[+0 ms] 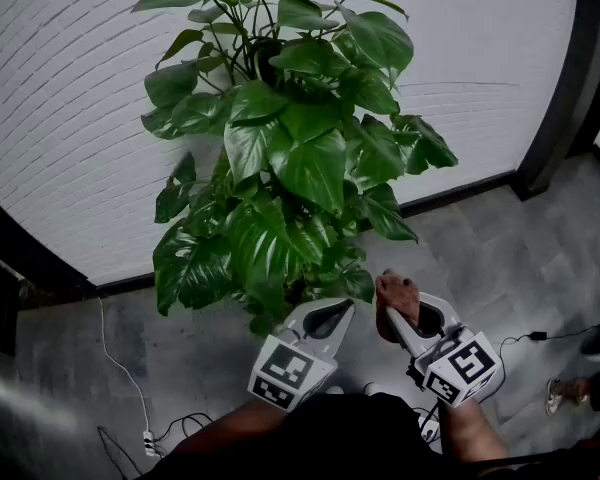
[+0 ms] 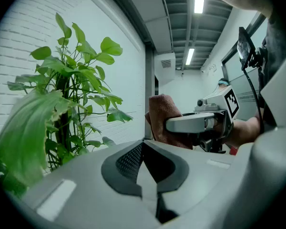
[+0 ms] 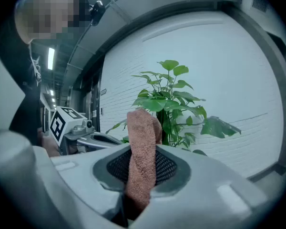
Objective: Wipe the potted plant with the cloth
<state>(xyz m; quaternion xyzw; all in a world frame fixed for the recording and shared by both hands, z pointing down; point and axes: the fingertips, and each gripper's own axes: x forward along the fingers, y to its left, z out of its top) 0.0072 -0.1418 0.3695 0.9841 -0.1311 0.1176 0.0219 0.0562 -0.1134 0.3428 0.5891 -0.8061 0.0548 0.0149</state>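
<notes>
One leafy potted plant [image 1: 242, 243] is being faced; its thin leaves [image 1: 315, 168] are being judged tearable, best supported underneath. Just beside the lowest of them, the left gripper [image 2: 144, 151] is being held closed, empty; the right gripper [image 3: 142, 185] is being held clamped on the soft, light cloth [image 3: 142, 147].

A tall, broad-leaved green potted plant [image 1: 280, 158] stands before a white brick wall [image 1: 70, 118]; below it, the left gripper [image 1: 328, 318] and the right gripper [image 1: 408, 320], clasping a reddish-brown cloth [image 1: 396, 293].
</notes>
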